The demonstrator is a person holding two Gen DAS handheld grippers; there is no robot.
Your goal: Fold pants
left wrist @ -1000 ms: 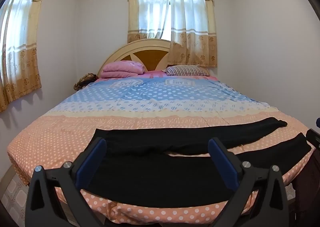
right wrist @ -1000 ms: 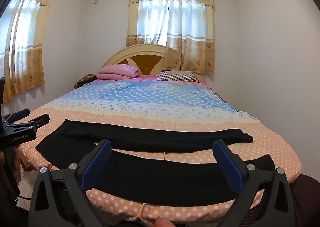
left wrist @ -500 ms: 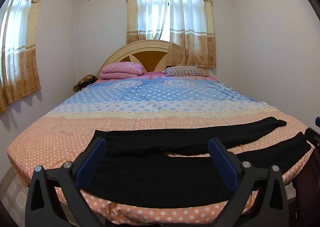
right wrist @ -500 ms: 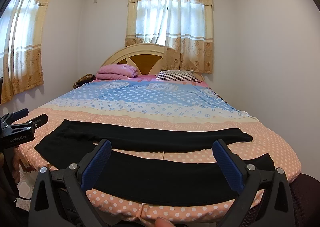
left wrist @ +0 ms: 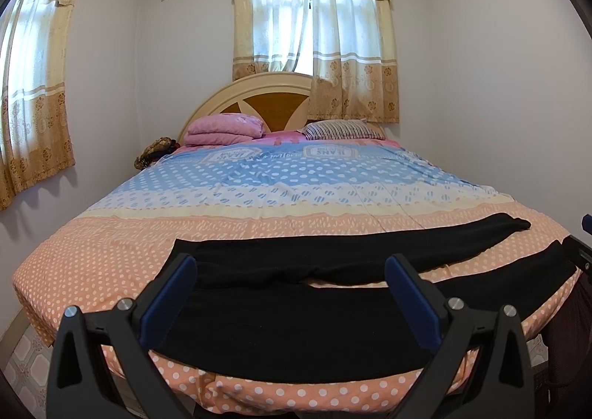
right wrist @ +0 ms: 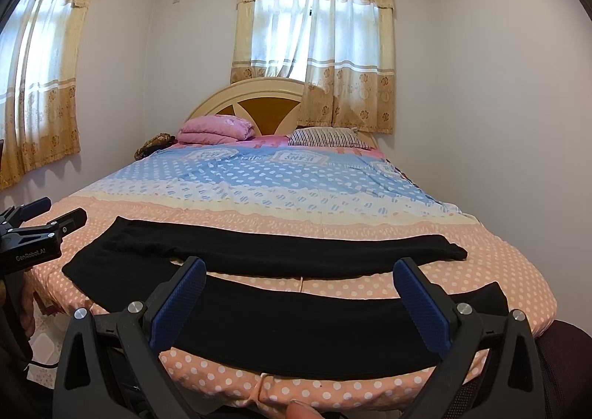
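The left hand-held gripper hangs wide open at the waist end of the black pants, which run left-right along the bed's near edge; the right hand-held gripper, equally wide, faces the cuffs.

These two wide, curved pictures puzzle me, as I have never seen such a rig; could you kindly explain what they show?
No robot is here: a person holds a two-finger tool in each hand, and a fisheye camera on each looks forward along its fingers. One picture comes from the left gripper, whose blue-padded fingers frame the bottom; the other comes from the right gripper, which also sees the left tool at its left edge. Both are open and hold nothing. Ahead is a bed with a dotted cover. Black pants lie spread flat across its near end, waist to the left, legs apart, not yet folded. Pink folded bedding and a striped pillow sit by the headboard.
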